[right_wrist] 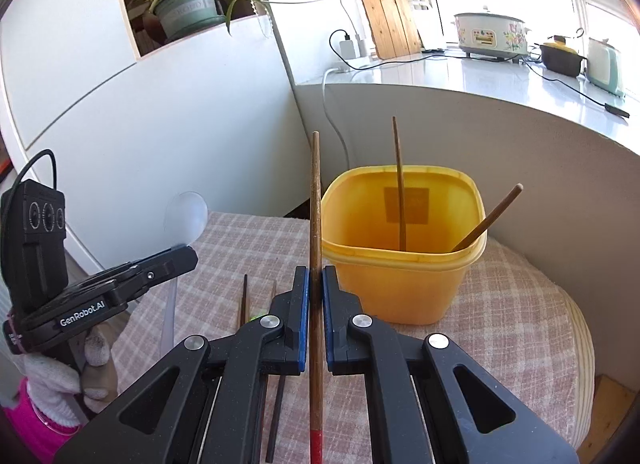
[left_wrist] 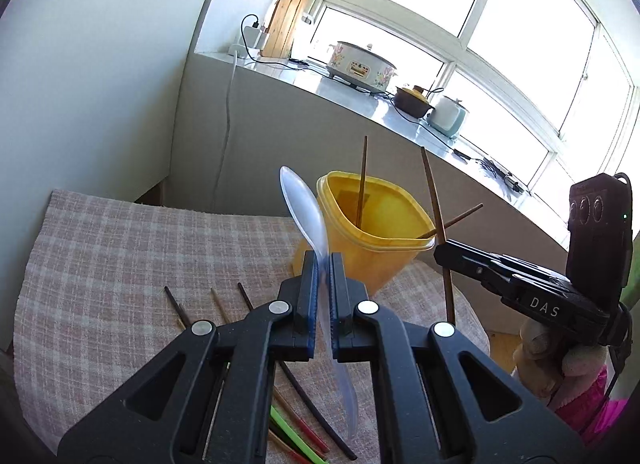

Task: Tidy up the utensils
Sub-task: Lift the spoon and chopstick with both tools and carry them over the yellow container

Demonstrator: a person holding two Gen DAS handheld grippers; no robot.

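Note:
A yellow plastic tub (left_wrist: pixel 376 232) (right_wrist: pixel 400 260) stands on a checked cloth and holds two brown chopsticks (right_wrist: pixel 400 192). My left gripper (left_wrist: pixel 322 264) is shut on a clear plastic spoon (left_wrist: pixel 302 204), held upright just left of the tub; the spoon's bowl also shows in the right wrist view (right_wrist: pixel 186 220). My right gripper (right_wrist: pixel 316 276) is shut on a brown chopstick with a red end (right_wrist: pixel 315 200), held upright in front of the tub's left rim. In the left wrist view the right gripper (left_wrist: pixel 442 250) holds that chopstick (left_wrist: pixel 434 200) by the tub's right side.
Several loose chopsticks, dark, brown, red and green (left_wrist: pixel 304 424) (right_wrist: pixel 244 296), lie on the checked cloth (left_wrist: pixel 120 256) below the grippers. A grey counter (right_wrist: pixel 440 76) behind holds cookers and cables. A white wall (left_wrist: pixel 80 84) stands left; the table edge drops off at right (right_wrist: pixel 580 344).

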